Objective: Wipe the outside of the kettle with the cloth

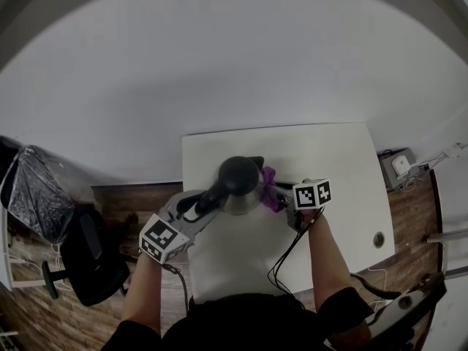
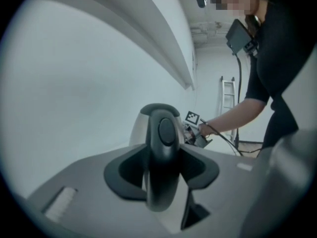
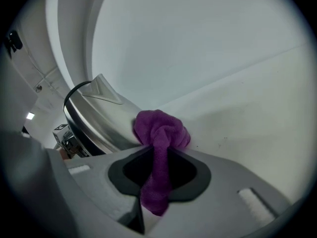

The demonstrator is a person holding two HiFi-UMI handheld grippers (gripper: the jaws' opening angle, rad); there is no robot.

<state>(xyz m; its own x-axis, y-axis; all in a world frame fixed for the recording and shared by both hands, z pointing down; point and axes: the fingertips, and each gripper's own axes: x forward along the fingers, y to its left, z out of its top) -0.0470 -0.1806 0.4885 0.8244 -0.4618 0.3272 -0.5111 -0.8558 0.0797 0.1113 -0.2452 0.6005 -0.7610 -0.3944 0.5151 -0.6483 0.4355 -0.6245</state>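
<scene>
Two grippers: one in each hand, both at the kettle [image 1: 245, 196], near the front middle of the white surface [image 1: 329, 159].
Left gripper [image 2: 161, 175]: fingers closed on the kettle's black handle [image 2: 163, 133], one on each side and set against it.
Right gripper [image 3: 158, 175]: fingers pinched narrow on a purple cloth [image 3: 161, 130], with its tail hanging out below and its bunched head sticking out in front.
Cloth position: head pressed to the lower steel wall of the kettle, on the side away from the handle and just above the surface.
Kettle: upright on the surface, with a steel body, a dark domed lid [image 1: 239, 172] and a spout [image 3: 105, 89] at the rim, left of the cloth in the right gripper view.
In the way: from above, the lid covering most of the body; in the left gripper view, the handle blocking the middle of the body; in the right gripper view, the cloth hiding the spot of contact.
Left of the surface: black office chair [image 1: 88, 258] and a crinkled silvery sheet [image 1: 35, 192], over wood floor [image 1: 135, 196].
Right of the surface: small white box [image 1: 401, 165] with cables on the floor.
On the surface: round cable hole [image 1: 378, 238] near the right front corner; black cable [image 1: 289, 258] trailing from the right gripper over the front edge.
Far wall: ladder [image 2: 228, 100] leaning upright.
</scene>
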